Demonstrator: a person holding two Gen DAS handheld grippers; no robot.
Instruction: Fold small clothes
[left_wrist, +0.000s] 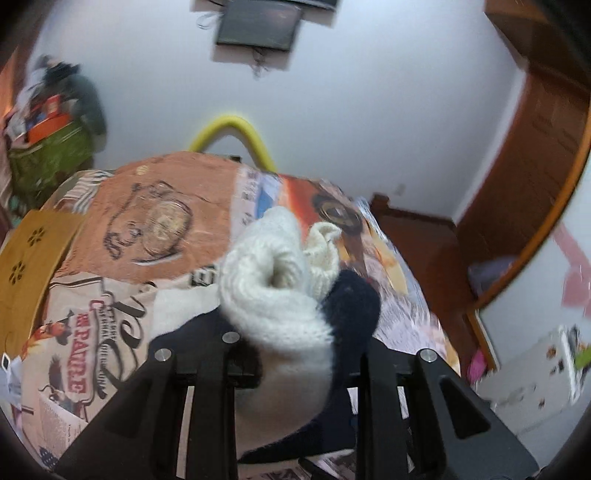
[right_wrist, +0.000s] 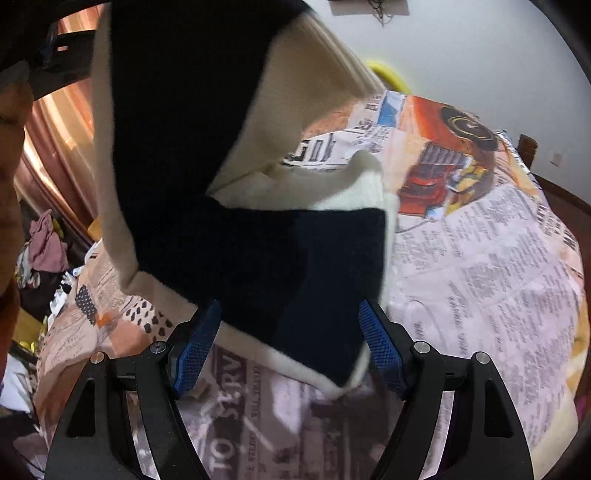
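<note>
Left wrist view shows the left gripper (left_wrist: 295, 354) pinching a bunched fold of the knit garment (left_wrist: 273, 291), cream and dark navy, which bulges up between its black fingers and hides the pads; the cloth hangs above the bed cover (left_wrist: 155, 221), a spread printed with newspaper text and orange pictures. A yellow curved tube (left_wrist: 236, 129) rises at the far edge of the bed against the white wall (left_wrist: 369, 92), a dark screen (left_wrist: 258, 26) is mounted high on that wall, and a wooden wardrobe (left_wrist: 535, 155) stands at the right. Right wrist view shows the right gripper (right_wrist: 290, 343) with its blue pads (right_wrist: 382, 350) spread wide, a flat navy panel of the same garment lying between them on the near part of the bed, neither pad clearly pressing it. From there the cloth rises to the upper left, lifted off the cover.
</note>
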